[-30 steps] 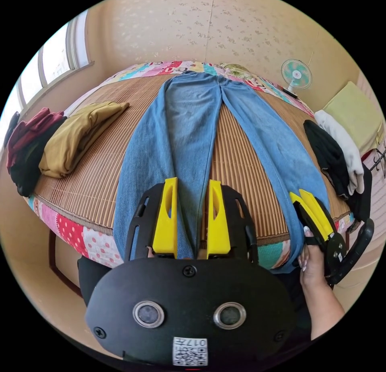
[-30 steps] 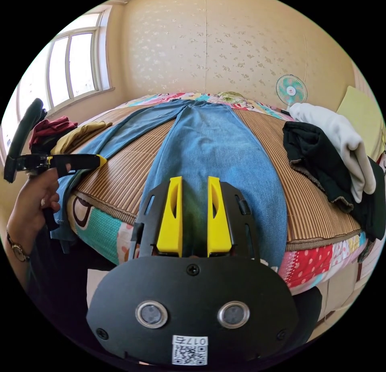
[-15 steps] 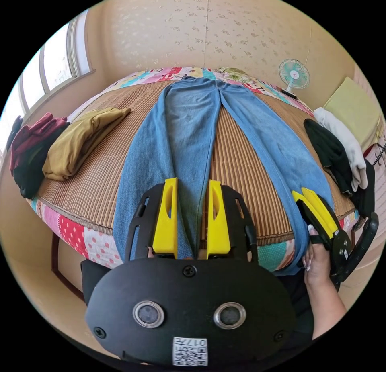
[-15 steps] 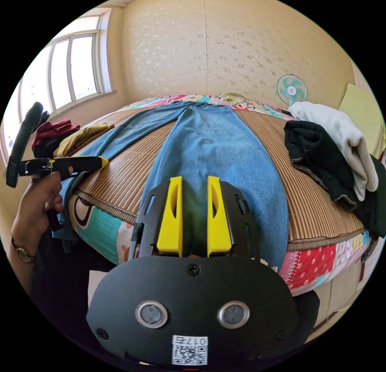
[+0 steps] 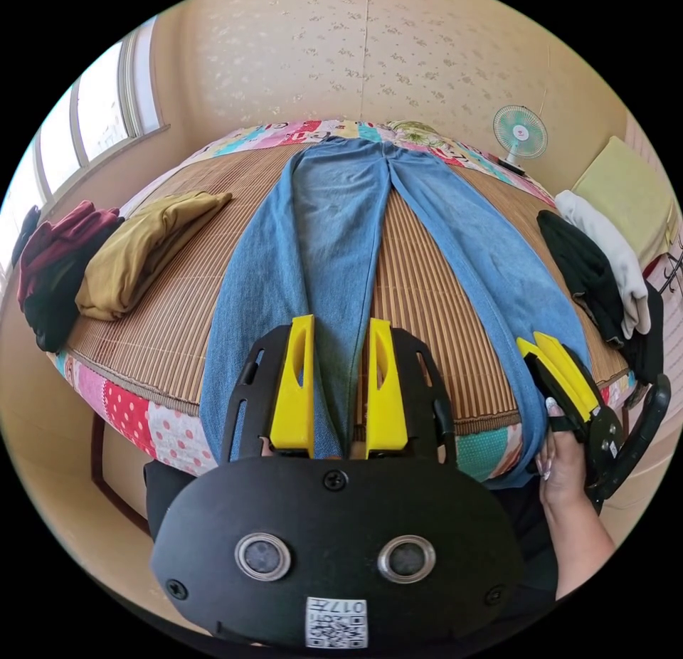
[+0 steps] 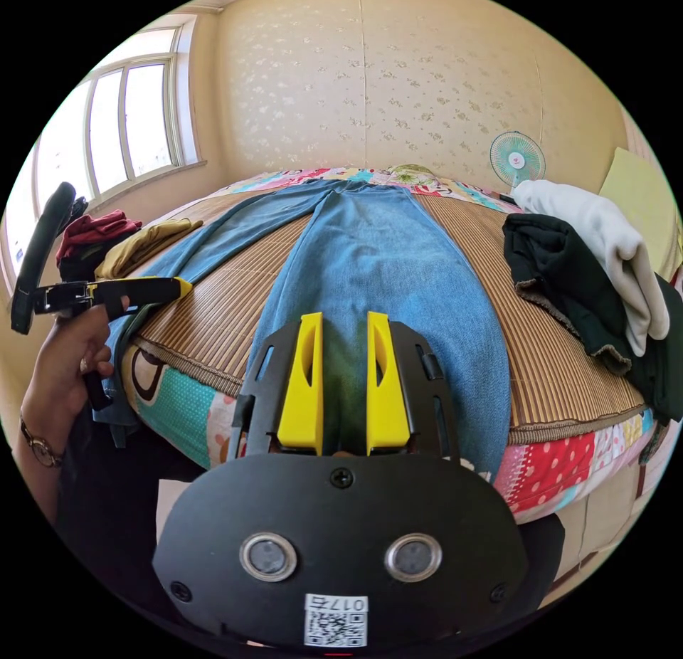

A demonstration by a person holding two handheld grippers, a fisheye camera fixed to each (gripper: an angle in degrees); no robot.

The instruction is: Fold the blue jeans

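Note:
The blue jeans lie flat on the bed's bamboo mat, waist at the far end, legs spread toward me, hems hanging over the near edge. My left gripper is open just above the left leg near its hem, with denim showing through the gap between the jaws. In the right gripper view, the right gripper hovers open over the other leg of the jeans. A hand holds the right gripper at the right leg's edge. Held by the other hand, the left gripper sits at the bed's corner.
A mustard garment and dark red and black clothes sit on the left of the bed. Black and white garments are piled on the right. A small fan stands by the far wall, with a yellow-green cushion beside it.
Both views have shifted slightly with the hands. The jeans lie as before and both pairs of jaws stay apart.

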